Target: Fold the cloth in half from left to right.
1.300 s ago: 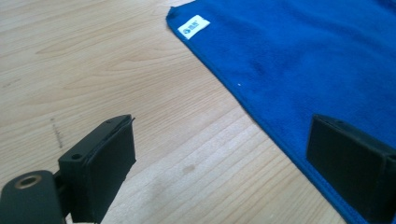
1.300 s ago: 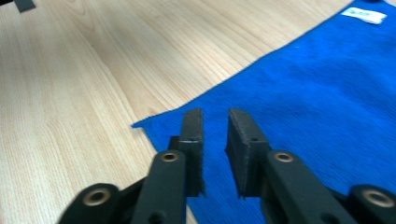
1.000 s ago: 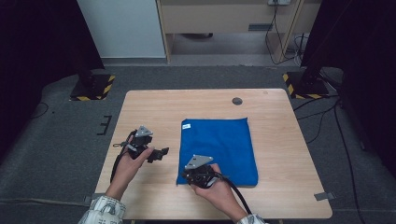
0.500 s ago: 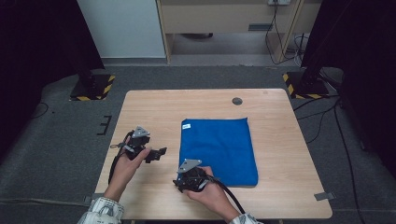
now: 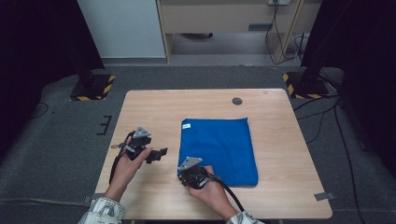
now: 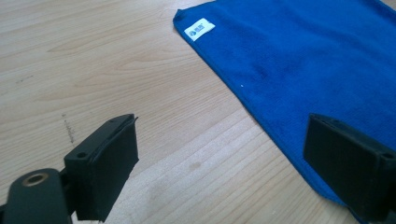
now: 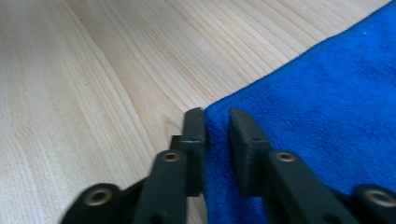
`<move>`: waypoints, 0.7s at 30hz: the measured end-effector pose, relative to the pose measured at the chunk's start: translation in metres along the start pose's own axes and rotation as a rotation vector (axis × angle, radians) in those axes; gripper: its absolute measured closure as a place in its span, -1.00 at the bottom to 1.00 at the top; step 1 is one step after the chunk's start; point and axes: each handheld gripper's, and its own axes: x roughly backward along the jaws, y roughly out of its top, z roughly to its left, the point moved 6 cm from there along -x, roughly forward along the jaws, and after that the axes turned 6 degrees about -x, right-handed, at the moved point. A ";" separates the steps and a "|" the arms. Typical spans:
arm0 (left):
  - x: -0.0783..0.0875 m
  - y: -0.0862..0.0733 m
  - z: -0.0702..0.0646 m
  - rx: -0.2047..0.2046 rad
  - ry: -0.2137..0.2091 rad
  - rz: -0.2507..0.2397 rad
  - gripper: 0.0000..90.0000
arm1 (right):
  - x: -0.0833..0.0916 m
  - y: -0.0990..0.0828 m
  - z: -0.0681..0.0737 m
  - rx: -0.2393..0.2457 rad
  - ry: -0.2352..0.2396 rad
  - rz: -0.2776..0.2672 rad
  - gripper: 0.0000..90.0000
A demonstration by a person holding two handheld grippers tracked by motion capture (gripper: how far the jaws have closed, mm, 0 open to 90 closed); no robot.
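A light wooden table point(image 5: 280, 140) stands on grey carpet point(image 5: 60, 140). Behind it are a white panel point(image 5: 121, 28) and dark curtains point(image 5: 42, 42).

The counter point(image 5: 154, 112) is light wood w/ rounded corners, grain running lengthwise. A blue cloth point(image 5: 219, 149) lies flat on it, right of centre, reaching from mid-counter to near the front edge. The cloth has a small white tag point(image 5: 186, 125) at its far-left corner, seen closer in the left gripper view point(image 6: 200, 29). A small dark round cap point(image 5: 237, 101) sits flush near the back edge, well apart from the cloth. Faint dark scuff marks point(image 6: 69, 130) show on the wood left of the cloth.
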 end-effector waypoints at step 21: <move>-0.058 0.037 0.024 0.036 0.006 -0.018 -0.06 | 0.011 -0.002 0.039 0.000 0.137 -0.060 0.94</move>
